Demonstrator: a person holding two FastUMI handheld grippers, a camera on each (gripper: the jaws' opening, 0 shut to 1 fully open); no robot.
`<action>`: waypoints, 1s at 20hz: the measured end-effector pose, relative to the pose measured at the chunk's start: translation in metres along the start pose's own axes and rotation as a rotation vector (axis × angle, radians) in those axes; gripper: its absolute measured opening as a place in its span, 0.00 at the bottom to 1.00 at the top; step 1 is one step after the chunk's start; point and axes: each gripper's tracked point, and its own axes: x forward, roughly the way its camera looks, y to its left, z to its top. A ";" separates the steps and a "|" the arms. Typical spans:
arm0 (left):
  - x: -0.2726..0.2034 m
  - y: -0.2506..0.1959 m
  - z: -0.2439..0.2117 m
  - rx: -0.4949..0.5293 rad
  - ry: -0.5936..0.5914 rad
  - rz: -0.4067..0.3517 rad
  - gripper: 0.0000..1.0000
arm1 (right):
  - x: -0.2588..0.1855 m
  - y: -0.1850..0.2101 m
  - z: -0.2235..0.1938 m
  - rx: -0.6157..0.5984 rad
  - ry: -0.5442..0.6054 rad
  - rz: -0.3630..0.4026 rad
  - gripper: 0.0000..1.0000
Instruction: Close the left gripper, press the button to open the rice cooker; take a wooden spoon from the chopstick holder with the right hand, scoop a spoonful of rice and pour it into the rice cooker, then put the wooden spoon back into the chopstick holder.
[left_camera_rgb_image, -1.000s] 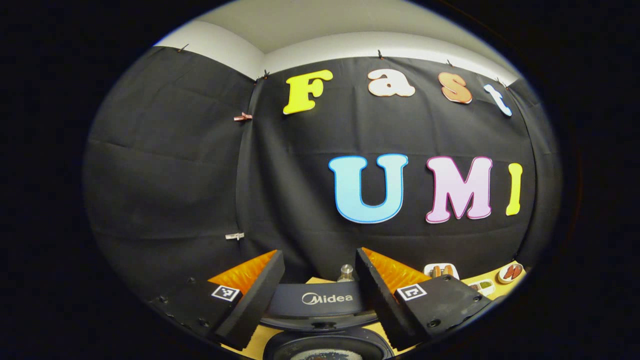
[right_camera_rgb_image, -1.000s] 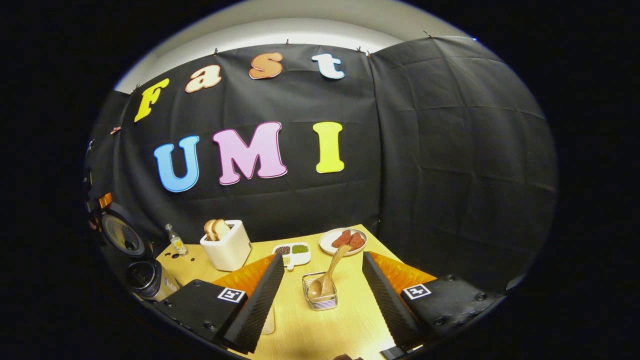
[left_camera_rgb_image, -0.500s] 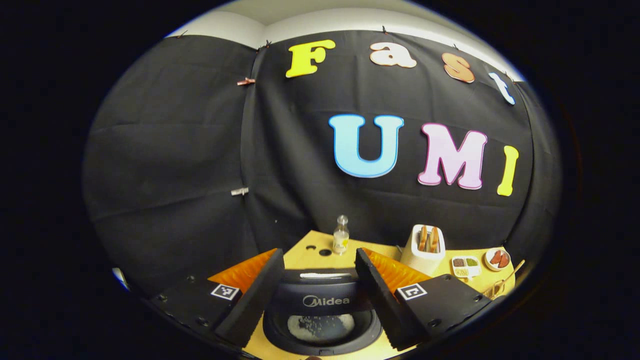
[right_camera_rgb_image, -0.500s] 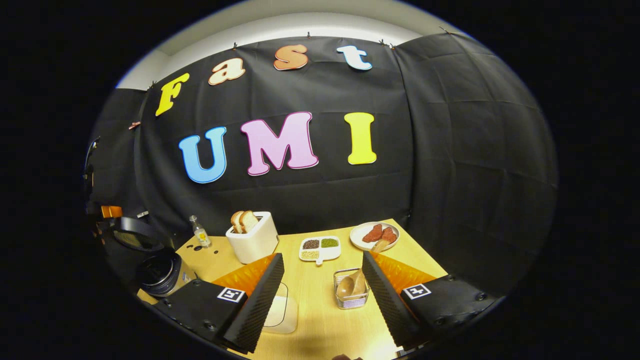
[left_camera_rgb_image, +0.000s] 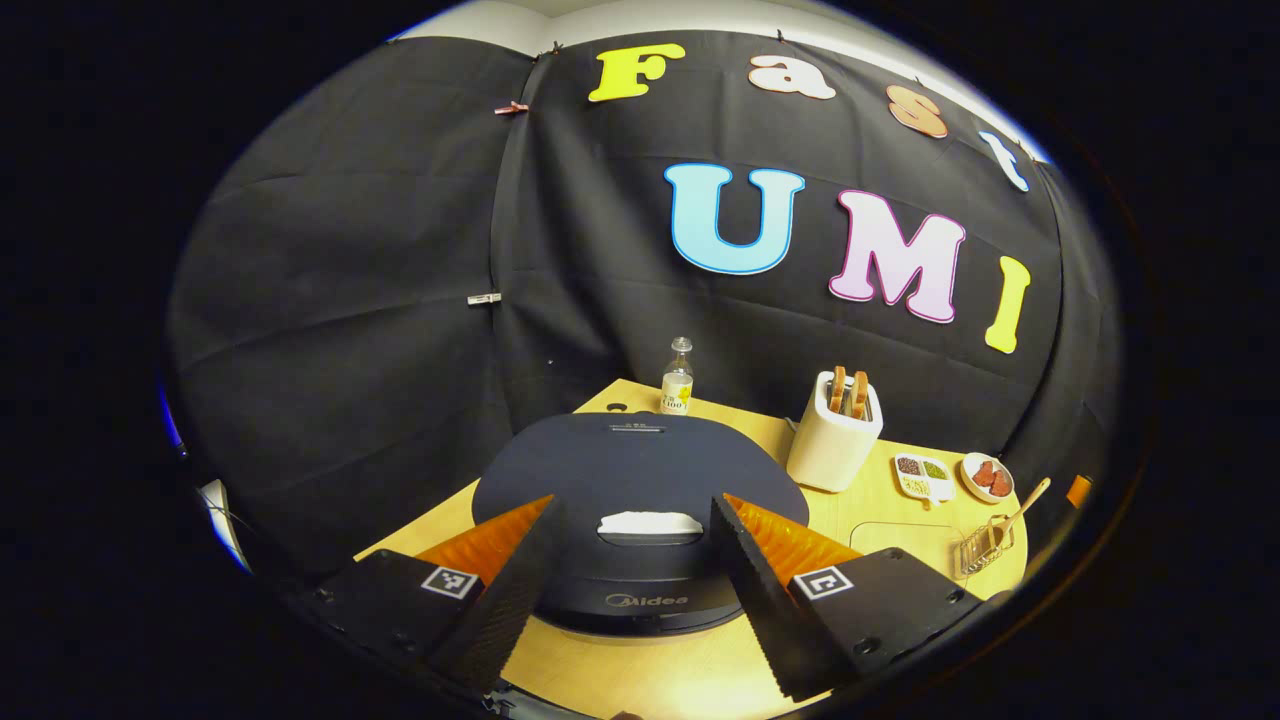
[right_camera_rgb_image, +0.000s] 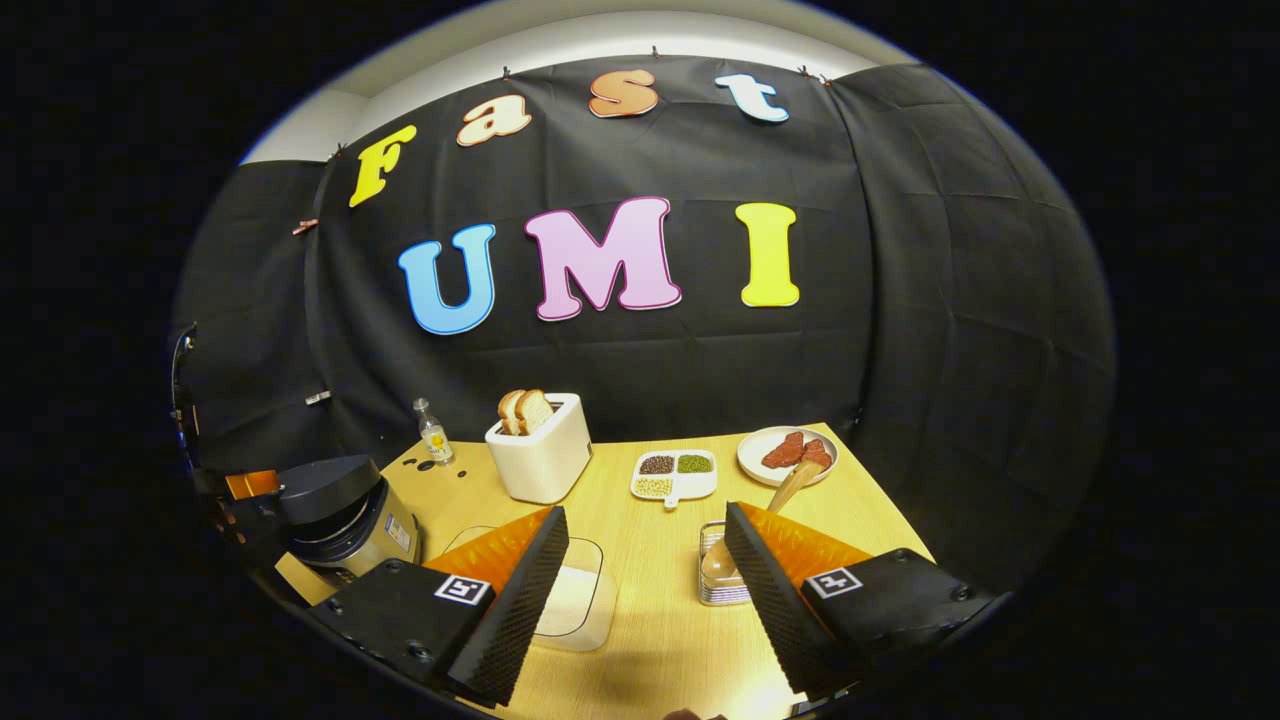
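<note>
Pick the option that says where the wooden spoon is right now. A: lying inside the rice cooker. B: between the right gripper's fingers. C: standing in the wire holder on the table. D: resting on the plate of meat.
C: the wooden spoon stands in the wire holder, its handle leaning out; the right gripper is open and empty.

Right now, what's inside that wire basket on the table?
A wooden spoon stands in the wire basket, bowl end down and handle leaning up toward the plate. The right gripper's finger covers part of the basket, so anything else inside can't be seen.

Wooden spoon's (right_camera_rgb_image: 775, 505) bowl and chopstick holder (right_camera_rgb_image: 712, 580) partly behind the right gripper's (right_camera_rgb_image: 645, 590) jaws.
</note>
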 end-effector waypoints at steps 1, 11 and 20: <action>0.002 -0.001 -0.004 0.018 -0.008 0.005 0.99 | 0.000 -0.001 -0.001 -0.004 0.005 0.004 0.99; 0.013 -0.004 -0.047 0.100 -0.062 0.033 1.00 | 0.001 -0.031 -0.011 -0.013 0.041 0.031 0.99; 0.015 -0.004 -0.051 0.098 -0.034 0.039 0.99 | 0.010 -0.048 -0.029 0.007 0.079 0.111 0.99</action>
